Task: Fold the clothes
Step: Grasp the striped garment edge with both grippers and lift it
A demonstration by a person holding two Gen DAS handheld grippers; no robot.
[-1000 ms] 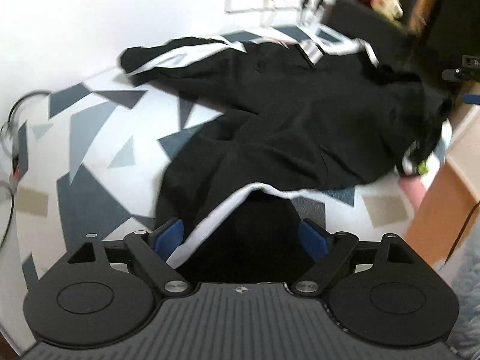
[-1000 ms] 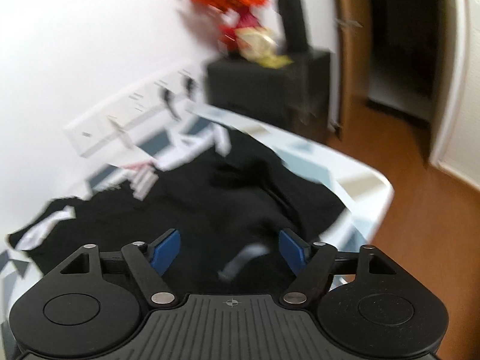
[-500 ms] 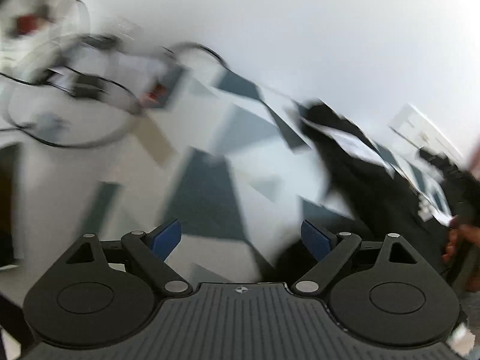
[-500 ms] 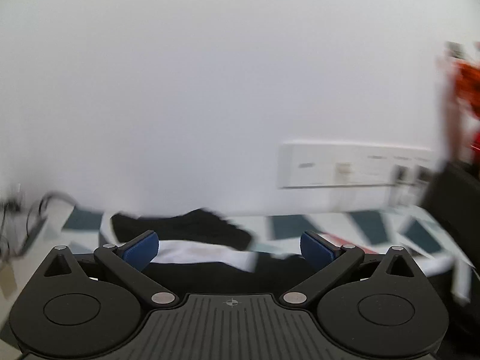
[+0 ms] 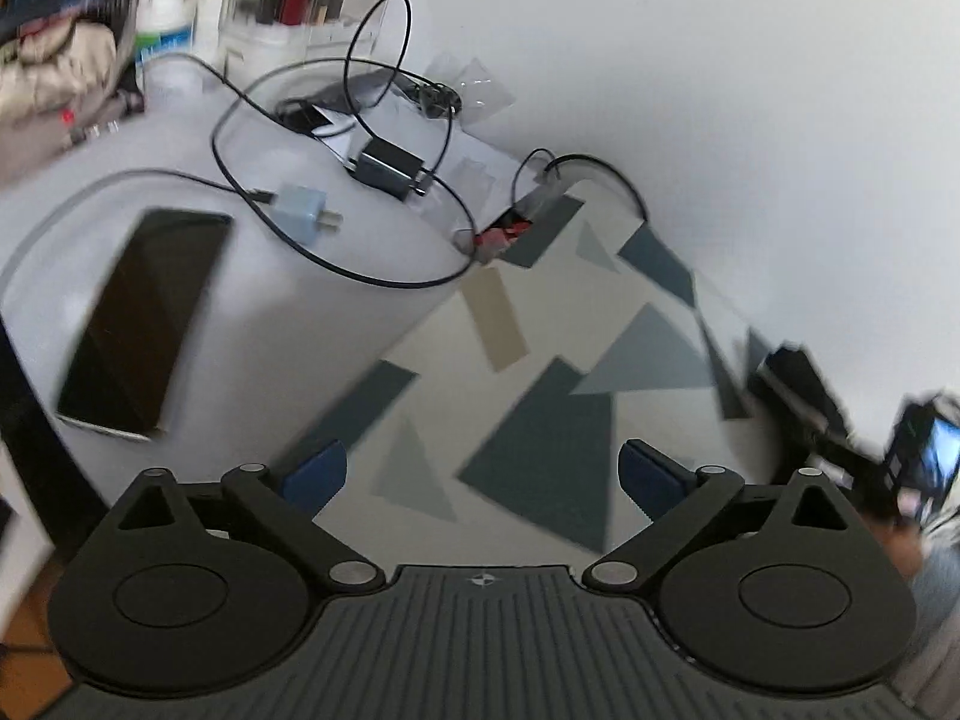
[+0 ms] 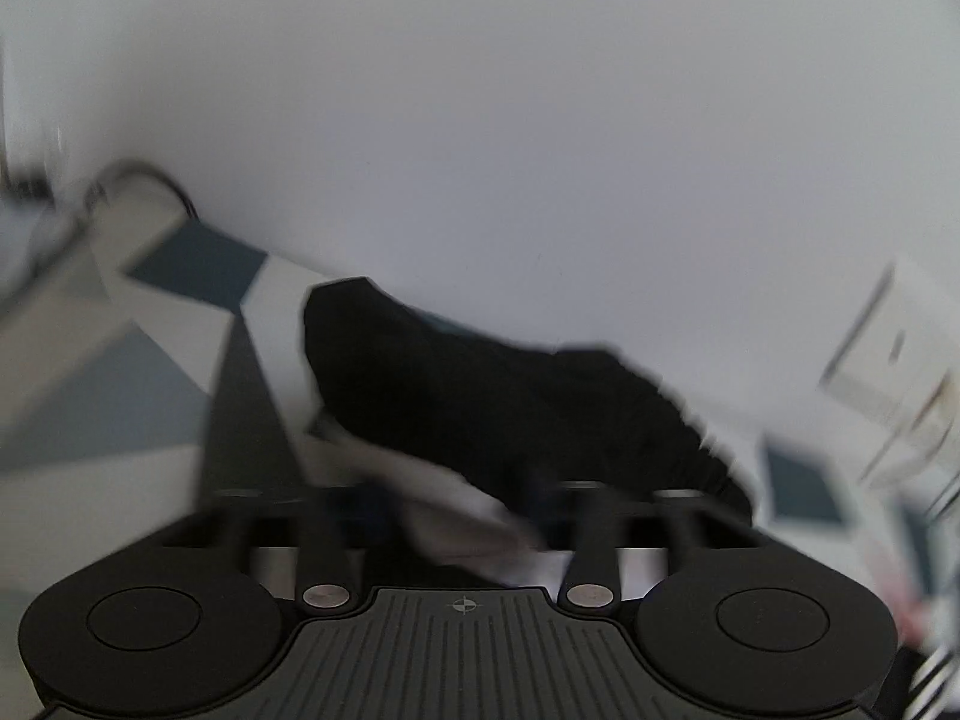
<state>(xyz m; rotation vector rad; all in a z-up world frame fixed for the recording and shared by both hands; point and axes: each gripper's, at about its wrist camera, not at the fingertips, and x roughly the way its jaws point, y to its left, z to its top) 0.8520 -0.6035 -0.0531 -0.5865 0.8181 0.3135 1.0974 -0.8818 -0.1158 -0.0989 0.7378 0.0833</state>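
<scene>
While the black garment (image 6: 480, 396) lies on the patterned worktop (image 5: 540, 372) | soft, limp, best pinched at its white edge | right claw (image 6: 456, 516) just closed there | left claw (image 5: 483, 471) spread, empty

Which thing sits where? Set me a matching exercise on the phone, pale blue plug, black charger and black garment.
Things:
1 phone
2 pale blue plug
3 black charger
4 black garment

Places:
A on the patterned cover, against the wall
B white table, nearest the camera
C white table, farthest back of the three
D white table, between the other two

Pairs: 1-B, 2-D, 3-C, 4-A.
</scene>
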